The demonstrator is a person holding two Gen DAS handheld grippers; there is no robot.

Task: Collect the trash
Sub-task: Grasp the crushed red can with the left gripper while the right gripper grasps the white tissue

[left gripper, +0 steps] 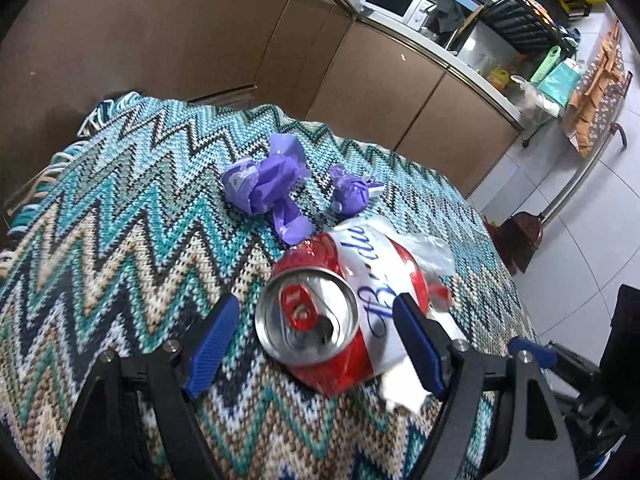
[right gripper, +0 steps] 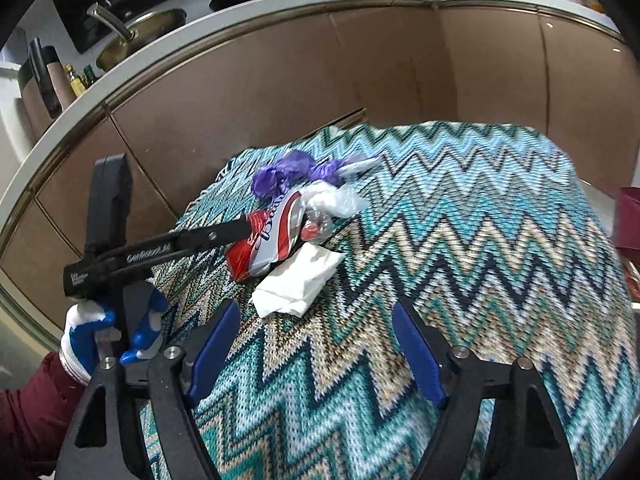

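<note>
- On the zigzag-knit cloth (left gripper: 120, 248) a crushed red-and-white can (left gripper: 332, 312) is lying on its side, silver top with red pull tab facing the left wrist camera.
- Left gripper (left gripper: 316, 336) is sitting spread wide around the can, one blue pad (left gripper: 212, 336) on each side; right pad looks just at or touching the can wall, left pad is standing clear with cloth showing between. Not pinching yet.
- From the right wrist view the left gripper (right gripper: 250, 224) is reaching in from the left, its black finger lying along the can (right gripper: 272, 240); a white-and-blue gloved hand (right gripper: 108, 332) is gripping its handle.
- Right gripper (right gripper: 316, 344) is hovering above the cloth (right gripper: 480, 260), fingers spread, nothing between the blue pads (right gripper: 212, 344).
- White crumpled paper (right gripper: 298, 284) is lying just beside the can on the near side, touching or almost touching it; well ahead of the right fingers.
- Clear plastic wrap (right gripper: 336, 202) is sitting against the far end of the can; also showing past the can in the left view (left gripper: 432, 256).
- Two purple crumpled wrappers are lying beyond the can: bigger one (left gripper: 268, 188) and smaller one (left gripper: 352, 196), near each other but apart.
- Brown cabinet fronts (right gripper: 280, 80) are running behind the table; microwave (left gripper: 396, 0) is sitting on the counter above.
</note>
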